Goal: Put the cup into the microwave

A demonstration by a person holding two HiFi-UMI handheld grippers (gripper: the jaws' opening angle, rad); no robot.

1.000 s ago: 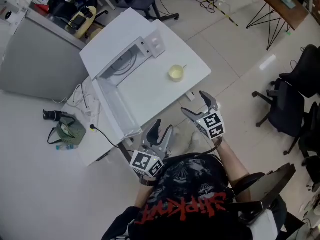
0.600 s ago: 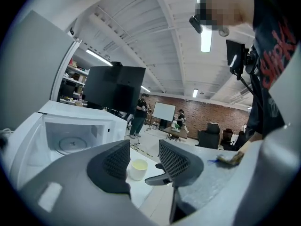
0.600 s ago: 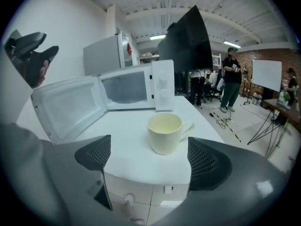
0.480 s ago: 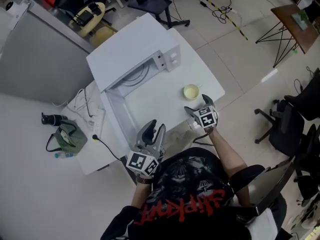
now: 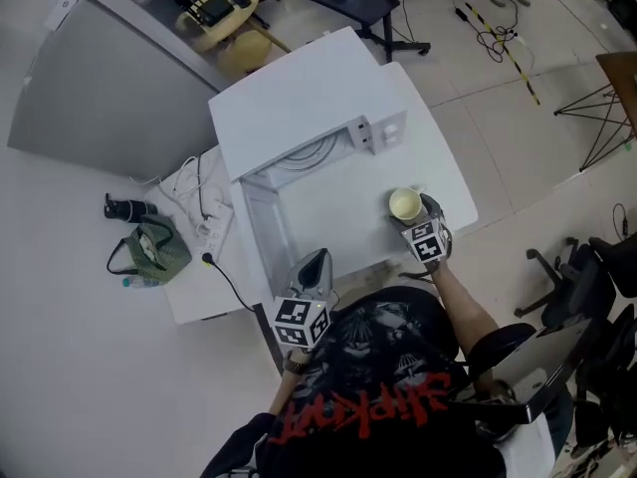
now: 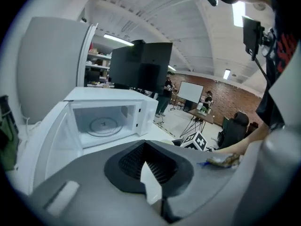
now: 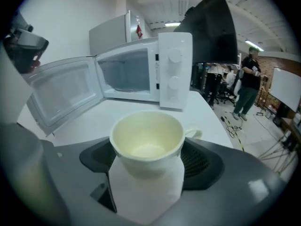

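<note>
White table [image 5: 430, 149] on a pale tile floor [image 5: 60, 357], grey partition [image 5: 90, 98] at the far left, green bag [image 5: 149, 252] on the floor beside the table. Microwave [image 5: 299, 108] sits on the table, door [image 5: 261, 229] swung wide open. Cup [image 7: 148, 140] is outside the oven, near the table's front right corner. Right gripper [image 5: 423, 217] is clamped on it, with a pad against each side. Left gripper [image 5: 315, 260] is by the table's near edge, jaws together, empty. The head view hides the oven cavity; the left gripper view shows the glass turntable [image 6: 104, 125] inside. Only the right gripper view shows the two knobs [image 7: 175, 56].
</note>
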